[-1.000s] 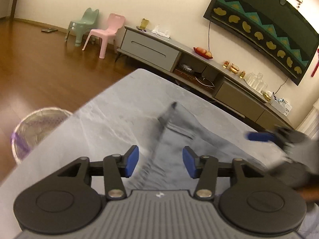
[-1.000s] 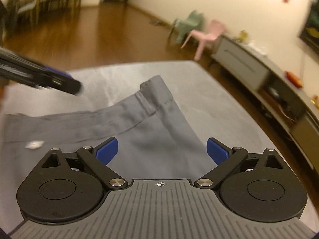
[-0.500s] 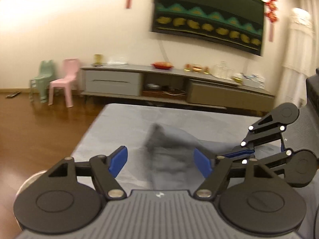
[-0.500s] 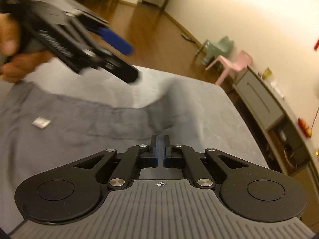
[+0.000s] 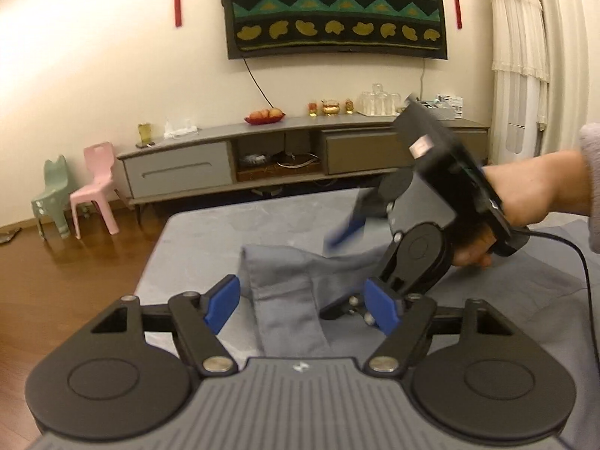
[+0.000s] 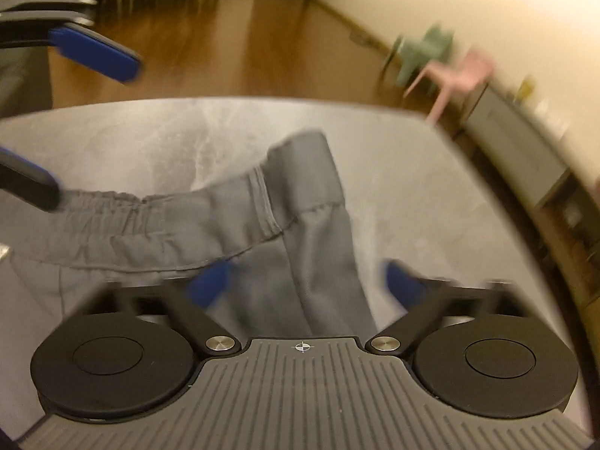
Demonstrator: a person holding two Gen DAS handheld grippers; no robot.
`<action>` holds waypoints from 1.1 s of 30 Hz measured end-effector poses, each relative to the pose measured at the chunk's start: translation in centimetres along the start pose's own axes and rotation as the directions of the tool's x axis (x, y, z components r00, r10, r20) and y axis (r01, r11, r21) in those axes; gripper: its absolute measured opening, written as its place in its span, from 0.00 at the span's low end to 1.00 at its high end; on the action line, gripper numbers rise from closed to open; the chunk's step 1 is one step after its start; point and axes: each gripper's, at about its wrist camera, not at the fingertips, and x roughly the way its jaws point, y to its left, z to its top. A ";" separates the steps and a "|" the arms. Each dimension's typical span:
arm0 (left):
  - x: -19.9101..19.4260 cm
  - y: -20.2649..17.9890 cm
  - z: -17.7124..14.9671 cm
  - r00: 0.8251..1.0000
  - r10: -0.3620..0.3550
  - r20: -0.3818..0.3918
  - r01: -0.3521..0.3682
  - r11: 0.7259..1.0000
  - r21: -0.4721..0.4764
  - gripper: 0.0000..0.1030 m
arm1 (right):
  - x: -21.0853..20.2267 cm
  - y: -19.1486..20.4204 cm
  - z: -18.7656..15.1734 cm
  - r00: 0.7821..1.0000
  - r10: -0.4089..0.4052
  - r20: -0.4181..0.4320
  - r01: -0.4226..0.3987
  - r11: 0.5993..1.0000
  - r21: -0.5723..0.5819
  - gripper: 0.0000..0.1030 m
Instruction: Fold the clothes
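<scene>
A grey garment with an elastic waistband (image 6: 180,225) lies on the grey table (image 6: 393,187), one waistband corner folded up. My right gripper (image 6: 305,281) hovers over that corner. Its jaws are opening, the blue pads are blurred, and the cloth below them is not pinched. In the left wrist view the same garment (image 5: 285,288) lies under my open left gripper (image 5: 302,305), with nothing between the pads. A hand (image 5: 532,195) holds the right gripper (image 5: 339,270) just ahead and to the right. The left gripper (image 6: 92,131) shows at the upper left of the right wrist view.
The table's far edge (image 5: 262,210) drops to a wooden floor (image 5: 75,273). A long TV cabinet (image 5: 300,157) stands against the wall under a wall-mounted screen (image 5: 333,7). A pink chair (image 5: 97,187) and a green chair (image 5: 52,195) stand at the left.
The left gripper has rolled level and opened wider. The right gripper closed half a second ago and is now apart again, lower over the waistband corner.
</scene>
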 end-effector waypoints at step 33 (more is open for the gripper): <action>3.6 -5.4 -3.3 0.994 -0.051 -0.095 0.082 0.927 0.365 0.04 | -11.8 5.3 -3.6 0.974 -0.016 0.228 0.094 0.937 -0.335 0.53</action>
